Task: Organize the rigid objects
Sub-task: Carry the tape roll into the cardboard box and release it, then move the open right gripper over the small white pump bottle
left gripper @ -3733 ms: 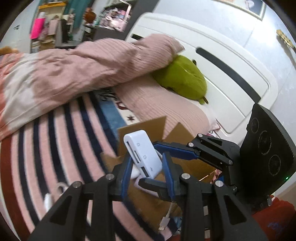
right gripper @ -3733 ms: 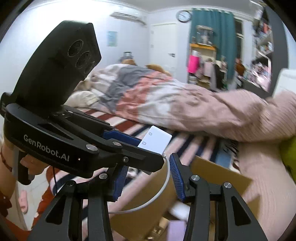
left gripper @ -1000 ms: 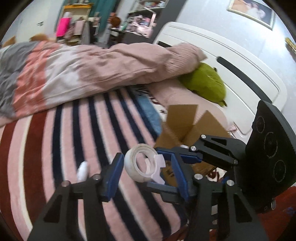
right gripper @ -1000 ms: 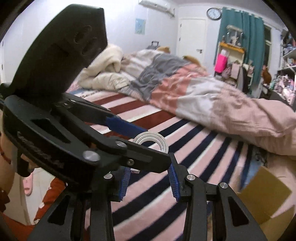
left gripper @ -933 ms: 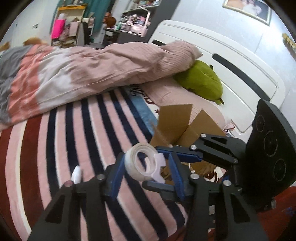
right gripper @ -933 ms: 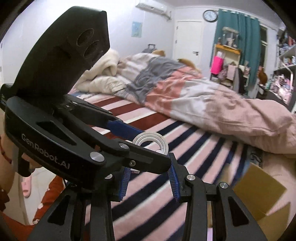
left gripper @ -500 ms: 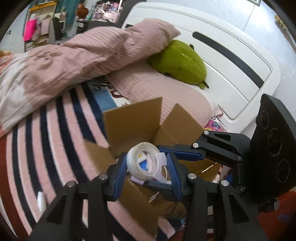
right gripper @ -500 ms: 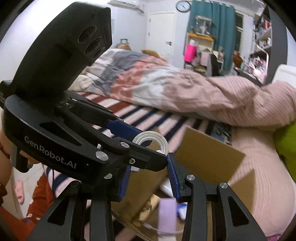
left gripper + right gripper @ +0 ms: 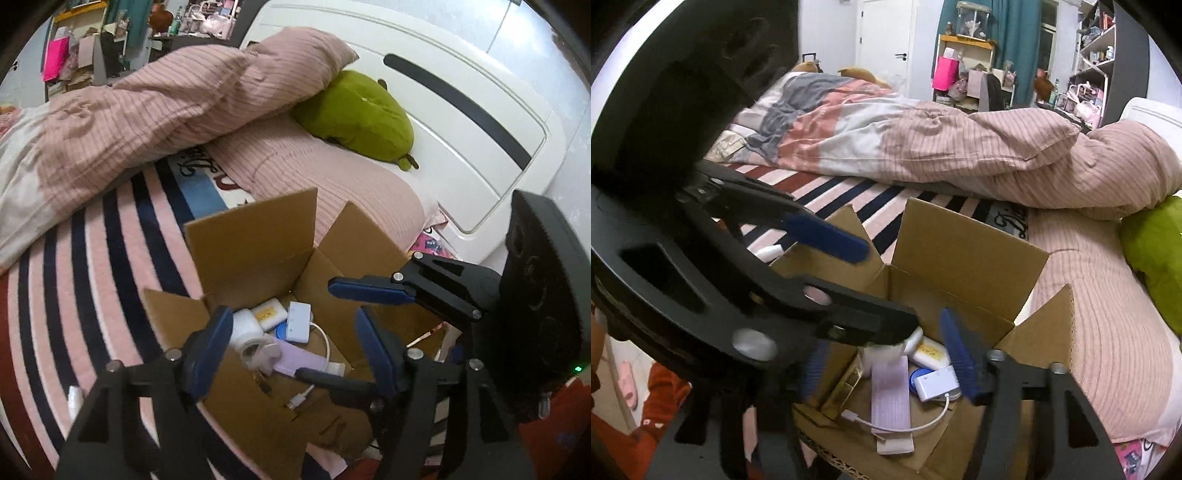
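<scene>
Left gripper (image 9: 291, 328) and right gripper (image 9: 886, 354), jaws just opened and empty, hang above the cardboard box (image 9: 255, 236); the tape roll (image 9: 248, 334) lies inside, directly below the left gripper.

No text can be read clearly. Dark cursive lettering runs along the bed sheet (image 9: 1008, 221) beside the pillow (image 9: 1108, 314), too blurred to make out.
</scene>
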`<state>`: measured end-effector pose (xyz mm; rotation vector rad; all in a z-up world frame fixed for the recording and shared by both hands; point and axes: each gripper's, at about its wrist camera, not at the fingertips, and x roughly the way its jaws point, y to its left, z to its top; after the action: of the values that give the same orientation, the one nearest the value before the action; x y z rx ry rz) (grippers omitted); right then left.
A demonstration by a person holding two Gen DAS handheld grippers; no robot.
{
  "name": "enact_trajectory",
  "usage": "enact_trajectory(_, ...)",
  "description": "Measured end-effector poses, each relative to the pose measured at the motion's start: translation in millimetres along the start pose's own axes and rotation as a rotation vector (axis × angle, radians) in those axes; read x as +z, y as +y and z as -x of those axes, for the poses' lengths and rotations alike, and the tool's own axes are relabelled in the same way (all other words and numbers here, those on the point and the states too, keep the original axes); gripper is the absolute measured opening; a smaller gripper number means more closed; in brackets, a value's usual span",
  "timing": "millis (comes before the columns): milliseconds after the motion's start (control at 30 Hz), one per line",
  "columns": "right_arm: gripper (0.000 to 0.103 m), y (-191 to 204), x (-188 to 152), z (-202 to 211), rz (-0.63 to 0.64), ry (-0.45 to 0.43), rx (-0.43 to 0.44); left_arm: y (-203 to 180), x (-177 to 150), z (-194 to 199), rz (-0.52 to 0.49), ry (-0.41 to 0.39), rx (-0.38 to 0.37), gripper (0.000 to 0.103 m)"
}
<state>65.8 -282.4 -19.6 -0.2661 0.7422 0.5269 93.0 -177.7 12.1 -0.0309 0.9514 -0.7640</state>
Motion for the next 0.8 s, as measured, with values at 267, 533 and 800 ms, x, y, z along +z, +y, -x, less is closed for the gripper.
enact_trajectory(267,0.057,14.2,6.3,6.7,0.038,-0.012,0.000,22.8,-20.0,56.0,0.012,-0.089,0.111,0.069)
enact_trajectory(533,0.058,49.6,28.9,0.7,0.094,-0.023,0.031,71.0,-60.3,115.1,0.091,-0.172,0.246,0.069)
enact_trajectory(800,0.064,127.7,67.9,-45.8,0.131,-0.019,0.248,144.3,-124.8,154.5,0.256,-0.198,0.428,0.069)
